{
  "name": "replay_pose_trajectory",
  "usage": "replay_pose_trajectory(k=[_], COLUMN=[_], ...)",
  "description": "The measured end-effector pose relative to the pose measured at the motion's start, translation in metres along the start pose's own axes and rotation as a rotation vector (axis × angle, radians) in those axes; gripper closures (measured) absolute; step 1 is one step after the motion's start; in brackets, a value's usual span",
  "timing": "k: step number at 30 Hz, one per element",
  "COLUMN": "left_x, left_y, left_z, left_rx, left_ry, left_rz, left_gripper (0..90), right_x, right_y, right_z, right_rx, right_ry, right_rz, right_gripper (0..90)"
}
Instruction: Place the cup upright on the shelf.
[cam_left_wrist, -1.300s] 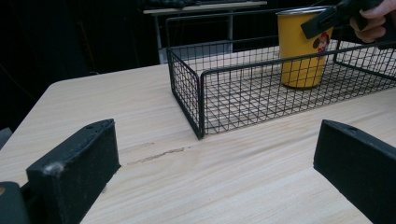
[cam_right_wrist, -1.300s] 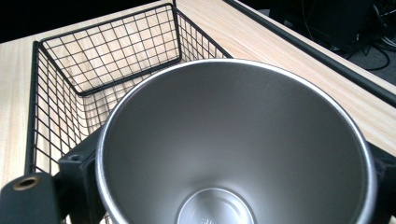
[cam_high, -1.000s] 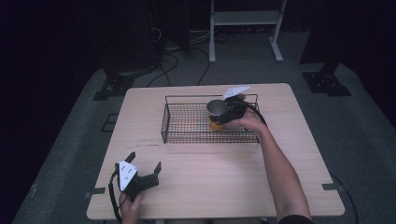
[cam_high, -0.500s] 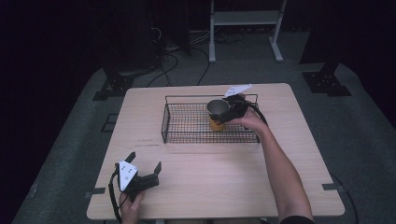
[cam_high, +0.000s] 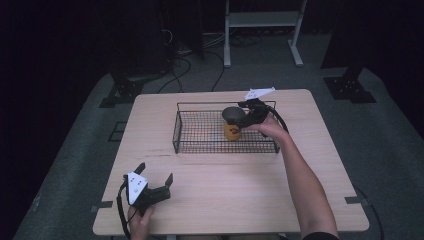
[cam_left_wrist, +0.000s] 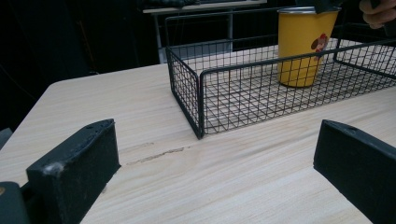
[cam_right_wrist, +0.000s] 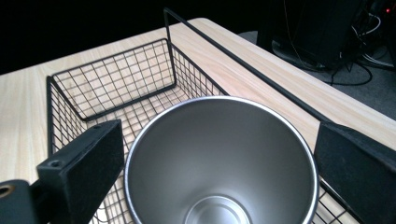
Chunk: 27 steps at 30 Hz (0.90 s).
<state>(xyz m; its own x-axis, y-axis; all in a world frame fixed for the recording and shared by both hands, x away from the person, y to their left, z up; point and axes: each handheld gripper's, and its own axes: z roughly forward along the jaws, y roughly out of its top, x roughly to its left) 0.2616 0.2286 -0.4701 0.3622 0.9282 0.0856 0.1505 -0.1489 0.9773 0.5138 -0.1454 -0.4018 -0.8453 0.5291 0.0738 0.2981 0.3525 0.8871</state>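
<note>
Little changes this past second: right gripper (cam_right_wrist: 219, 154) straddles the yellow cup (cam_left_wrist: 306, 44), upright between its jaws in the wire basket (cam_high: 175, 135). Clamped or released, I cannot tell. Left gripper (cam_high: 155, 171) idles wide, well apart.

My two jaws are matte black on either hand, and each of my grippers carries a pale grey three-cornered plate dotted with small dark marks. The light, straw-coloured wooden table (cam_high: 240, 175) shows fine lengthwise grain with a thin darker streak. On it I see the black wire-mesh basket (cam_left_wrist: 196, 100), gridded in small squares. The tapered metal cup (cam_left_wrist: 306, 44) is mustard yellow outside with a little brown-and-red cartoon figure; its inside is plain brushed silver. The floor is grey carpet.
</note>
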Motion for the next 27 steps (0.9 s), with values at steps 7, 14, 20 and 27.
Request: replay_pose_trajectory(k=[7,14,20,27], left_x=[0.000,0.001,0.001,0.000], left_y=[0.000,0.000,0.000,0.000], left_z=[0.001,0.001,0.001,0.000], left_rx=[0.001,0.002,0.005,0.001], left_ry=[-0.001,0.000,-0.001,0.001], left_rz=[0.000,-0.002,-0.003,0.000], left_gripper=[0.0,0.0,0.0,0.0], right_x=[0.003,0.006,0.007,0.011], right_y=[0.006,0.013,0.016,0.016], right_z=[-0.007,-0.019,-0.029,-0.041], right_rx=[-0.024,-0.047,-0.068,-0.080], right_ry=[0.005,0.008,0.021,0.030], right_rz=[-0.004,-0.009,-0.013,-0.008], right_gripper=[1.9,2.0,1.9,2.0])
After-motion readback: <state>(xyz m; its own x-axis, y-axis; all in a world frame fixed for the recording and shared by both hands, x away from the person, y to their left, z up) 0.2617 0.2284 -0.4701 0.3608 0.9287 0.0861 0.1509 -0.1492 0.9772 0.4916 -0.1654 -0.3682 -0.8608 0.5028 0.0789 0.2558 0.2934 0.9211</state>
